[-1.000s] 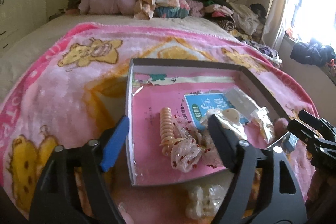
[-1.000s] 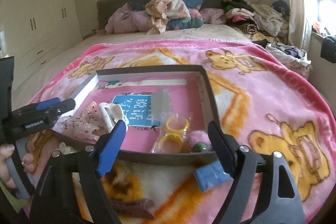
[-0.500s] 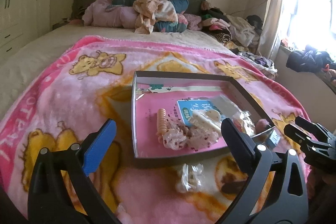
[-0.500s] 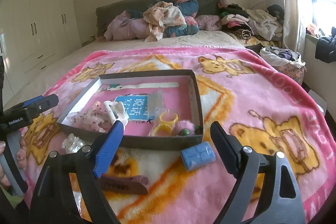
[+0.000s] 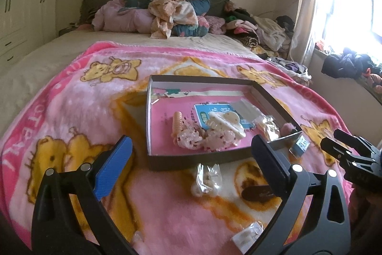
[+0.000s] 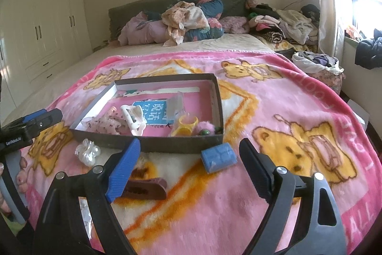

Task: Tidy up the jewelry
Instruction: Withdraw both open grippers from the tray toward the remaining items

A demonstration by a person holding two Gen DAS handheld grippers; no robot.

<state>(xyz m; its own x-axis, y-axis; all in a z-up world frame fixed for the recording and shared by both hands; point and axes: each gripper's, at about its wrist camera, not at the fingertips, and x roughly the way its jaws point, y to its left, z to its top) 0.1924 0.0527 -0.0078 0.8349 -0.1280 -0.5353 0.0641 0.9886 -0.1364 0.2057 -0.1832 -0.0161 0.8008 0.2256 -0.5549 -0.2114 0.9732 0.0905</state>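
We have drawn both grippers back from the shallow grey cardboard box [image 5: 152, 126]; left gripper [image 5: 191, 157] and right gripper [image 6: 188, 159] gape empty, so the cream claw clip [image 5: 224, 124] stays inside, while the pearly hair clip [image 5: 207, 177] waits outside.

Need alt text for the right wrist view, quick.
Open, empty right gripper hovers over a pink bear-print blanket, facing a shallow dark cardboard box of hair clips. A blue rectangular block and brown hair clip lie outside.

Left claw [image 5: 191, 154] wider, farther back
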